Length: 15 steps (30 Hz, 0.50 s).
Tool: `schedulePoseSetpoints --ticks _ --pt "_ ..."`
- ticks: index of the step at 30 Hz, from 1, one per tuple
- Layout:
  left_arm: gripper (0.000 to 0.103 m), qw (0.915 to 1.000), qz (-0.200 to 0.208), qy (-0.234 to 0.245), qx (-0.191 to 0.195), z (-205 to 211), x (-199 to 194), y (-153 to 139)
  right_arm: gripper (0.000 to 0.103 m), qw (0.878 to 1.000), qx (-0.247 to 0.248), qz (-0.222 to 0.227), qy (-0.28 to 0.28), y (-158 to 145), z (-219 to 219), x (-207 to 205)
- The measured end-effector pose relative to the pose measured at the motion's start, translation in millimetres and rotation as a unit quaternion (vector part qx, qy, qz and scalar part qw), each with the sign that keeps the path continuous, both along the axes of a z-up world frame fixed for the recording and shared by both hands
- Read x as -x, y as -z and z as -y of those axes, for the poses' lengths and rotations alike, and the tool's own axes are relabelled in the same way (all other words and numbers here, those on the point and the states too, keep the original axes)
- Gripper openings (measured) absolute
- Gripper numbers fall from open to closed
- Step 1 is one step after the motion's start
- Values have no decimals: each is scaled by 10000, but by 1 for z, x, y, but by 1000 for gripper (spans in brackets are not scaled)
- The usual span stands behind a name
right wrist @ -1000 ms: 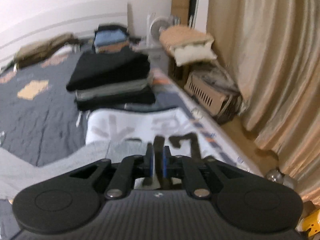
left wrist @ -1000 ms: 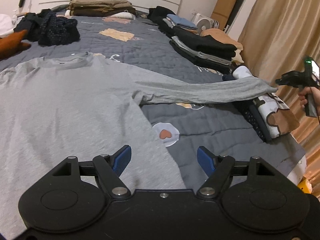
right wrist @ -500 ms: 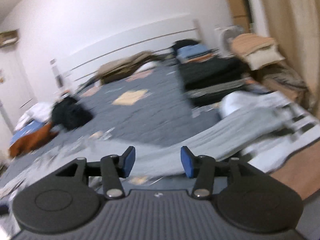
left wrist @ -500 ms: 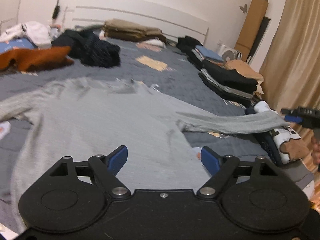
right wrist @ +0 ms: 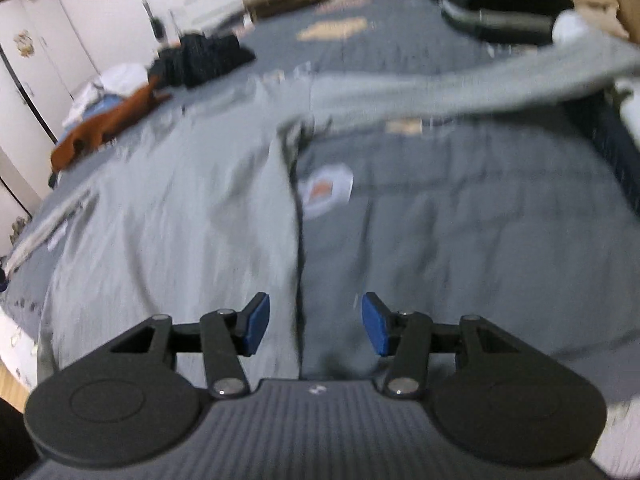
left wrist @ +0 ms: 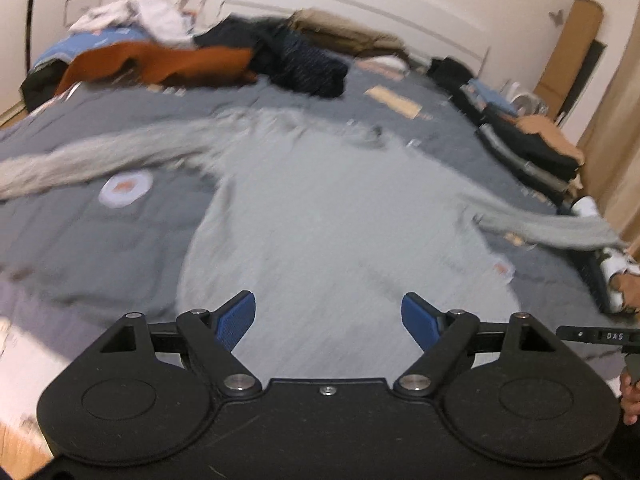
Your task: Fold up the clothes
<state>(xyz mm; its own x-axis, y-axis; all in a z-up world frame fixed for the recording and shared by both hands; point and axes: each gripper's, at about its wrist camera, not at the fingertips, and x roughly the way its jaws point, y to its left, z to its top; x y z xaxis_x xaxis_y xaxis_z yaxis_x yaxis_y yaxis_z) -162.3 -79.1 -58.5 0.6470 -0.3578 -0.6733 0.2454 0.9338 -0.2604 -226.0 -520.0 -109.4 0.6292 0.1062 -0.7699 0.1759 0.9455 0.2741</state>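
While the left gripper (left wrist: 328, 316) is hanging with its blue pads spread wide and nothing between them, it is pointing down over the lower body of a grey long-sleeved shirt (left wrist: 340, 216) that is lying flat on the bed's grey quilt (left wrist: 100, 248). Beside it, the right gripper (right wrist: 316, 328) is standing partly spread and empty above the shirt's side edge, one sleeve (right wrist: 460, 88) stretching away toward the folded clothes stack (right wrist: 508, 20) at the bed's far edge. Beyond the collar, an orange garment (left wrist: 168, 66) and dark clothes (left wrist: 304, 68) are lying in blurred heaps.
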Motion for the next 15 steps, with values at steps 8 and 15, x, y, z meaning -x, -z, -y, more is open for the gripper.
schedulePoseSetpoints --ticks 8,15 --pt "76 9954 -620 72 -727 -20 26 46 50 9968 -18 -797 94 37 -41 21" --pt "29 9895 -1018 22 -1025 -21 12 85 44 9967 -57 -710 400 54 -52 24"
